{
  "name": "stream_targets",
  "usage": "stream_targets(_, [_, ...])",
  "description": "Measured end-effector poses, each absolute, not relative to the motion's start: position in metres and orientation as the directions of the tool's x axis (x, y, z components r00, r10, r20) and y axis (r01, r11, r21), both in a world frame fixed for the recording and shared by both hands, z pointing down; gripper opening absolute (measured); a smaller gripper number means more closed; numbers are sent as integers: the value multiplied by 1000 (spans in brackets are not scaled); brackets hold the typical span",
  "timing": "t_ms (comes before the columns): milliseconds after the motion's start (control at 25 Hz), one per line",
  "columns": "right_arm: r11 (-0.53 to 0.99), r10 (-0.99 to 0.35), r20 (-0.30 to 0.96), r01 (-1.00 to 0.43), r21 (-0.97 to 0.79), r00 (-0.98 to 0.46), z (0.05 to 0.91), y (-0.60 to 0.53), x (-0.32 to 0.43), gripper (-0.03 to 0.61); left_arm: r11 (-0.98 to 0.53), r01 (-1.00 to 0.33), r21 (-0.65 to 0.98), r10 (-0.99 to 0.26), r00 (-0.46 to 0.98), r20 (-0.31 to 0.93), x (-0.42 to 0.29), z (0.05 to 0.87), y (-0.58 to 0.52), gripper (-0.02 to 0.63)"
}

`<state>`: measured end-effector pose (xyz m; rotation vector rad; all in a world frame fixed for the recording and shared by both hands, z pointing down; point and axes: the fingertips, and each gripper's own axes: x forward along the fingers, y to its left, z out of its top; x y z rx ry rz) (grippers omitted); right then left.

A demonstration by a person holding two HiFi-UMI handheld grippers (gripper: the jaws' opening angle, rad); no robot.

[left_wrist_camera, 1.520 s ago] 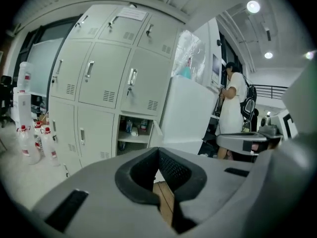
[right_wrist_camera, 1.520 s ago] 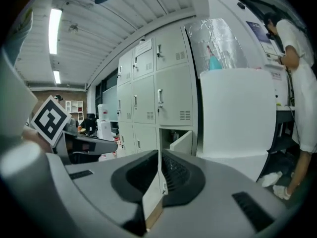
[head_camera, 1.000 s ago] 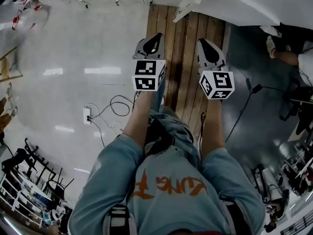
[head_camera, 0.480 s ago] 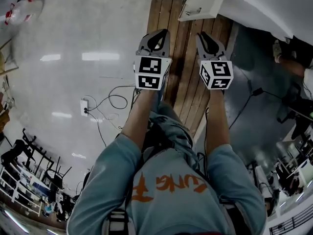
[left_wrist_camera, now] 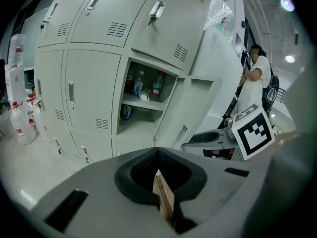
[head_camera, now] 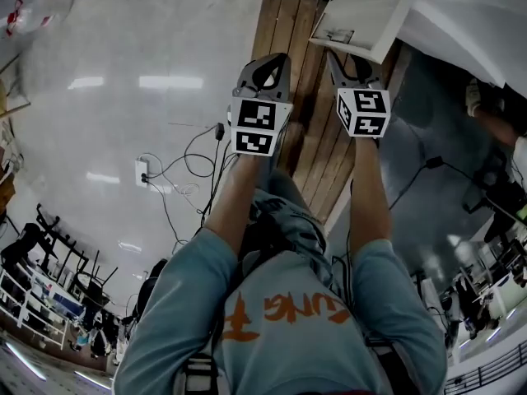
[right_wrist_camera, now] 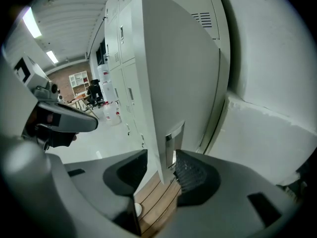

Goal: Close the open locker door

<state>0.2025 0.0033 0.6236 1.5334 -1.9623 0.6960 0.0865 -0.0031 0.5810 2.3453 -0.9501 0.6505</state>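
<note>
The white locker door stands swung open at the top right of the head view. In the right gripper view its edge and metal handle run down between my right gripper's jaws. Those jaws are opening, and neither pad presses on the door. In the head view the right gripper reaches the door's lower edge. My left gripper hangs beside it over the floor, shut and empty. The left gripper view shows the open compartment with the door to its right.
Several bottles stand on the open locker's shelf. A wooden plank strip runs under both grippers. Cables and a power strip lie on the floor at left. A person stands beyond the lockers. Racks fill the lower left.
Both grippers moved forward toward the lockers, and the open door came down into view. The right gripper reached the door's edge.
</note>
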Motion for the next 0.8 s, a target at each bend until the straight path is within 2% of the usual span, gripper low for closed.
stream_targets(440, [278,-670,708,-960,-37,-222,625,-26,173,141,-573,-752,325,-483,630,608,78,590,-24,17])
stream_targets(800, [317,-678,692,-948,-29,-248,627,-70,140,123,-534,-790,300,-538,591,600,51,589,-52,18])
